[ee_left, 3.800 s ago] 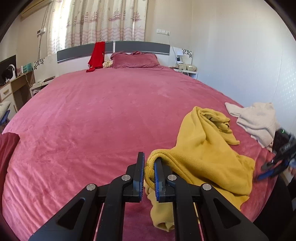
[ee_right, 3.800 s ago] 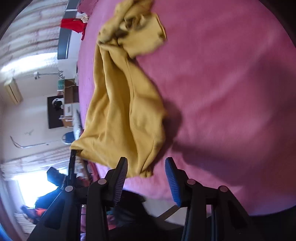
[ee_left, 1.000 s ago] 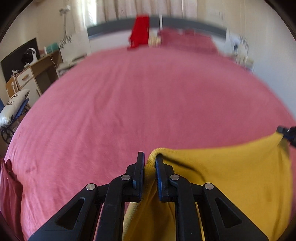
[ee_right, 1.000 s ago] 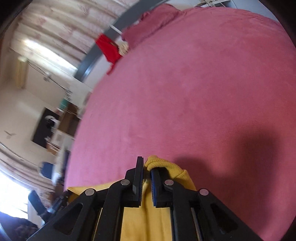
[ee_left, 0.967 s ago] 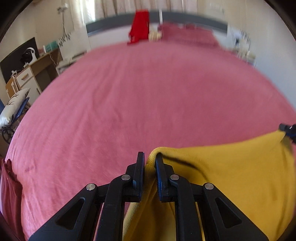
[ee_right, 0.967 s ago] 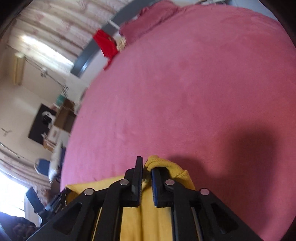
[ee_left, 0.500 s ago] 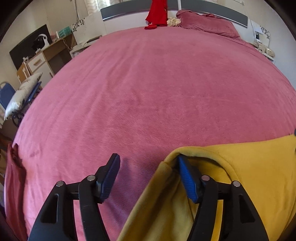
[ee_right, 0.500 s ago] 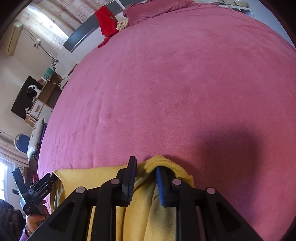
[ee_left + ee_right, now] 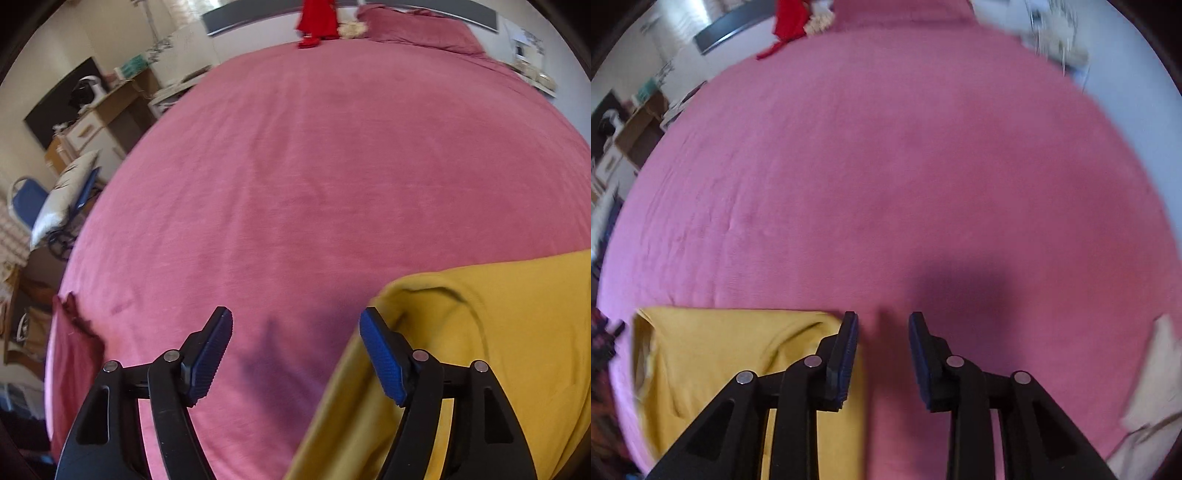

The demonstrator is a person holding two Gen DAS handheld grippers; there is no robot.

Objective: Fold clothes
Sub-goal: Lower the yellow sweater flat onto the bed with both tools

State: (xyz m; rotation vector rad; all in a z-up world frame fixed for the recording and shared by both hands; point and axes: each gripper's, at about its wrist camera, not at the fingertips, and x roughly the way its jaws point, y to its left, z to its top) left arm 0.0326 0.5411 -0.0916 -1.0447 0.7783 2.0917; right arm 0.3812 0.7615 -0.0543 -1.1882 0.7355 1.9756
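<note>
A mustard yellow garment (image 9: 498, 332) lies spread flat on the pink bedspread (image 9: 314, 166), its top left corner by my left gripper's right finger. My left gripper (image 9: 295, 350) has its jaws opening wide, with only bedspread between them; the cloth edge lies against the outside of the right finger (image 9: 380, 354). In the right wrist view the same yellow garment (image 9: 731, 354) lies at lower left. My right gripper (image 9: 882, 354) is opening too, with bare bedspread between its pads and the garment's right corner beside its left finger.
A red garment (image 9: 317, 18) hangs on the grey headboard beside a pink pillow (image 9: 417, 22). A cream garment (image 9: 1152, 387) lies at the bed's right edge. A desk, a blue chair (image 9: 29, 199) and a cushion stand left of the bed.
Both grippers were shut on the yellow garment's top corners; both have let go and lifted. The left jaws spread wide, the right ones less, and the garment now lies flat.
</note>
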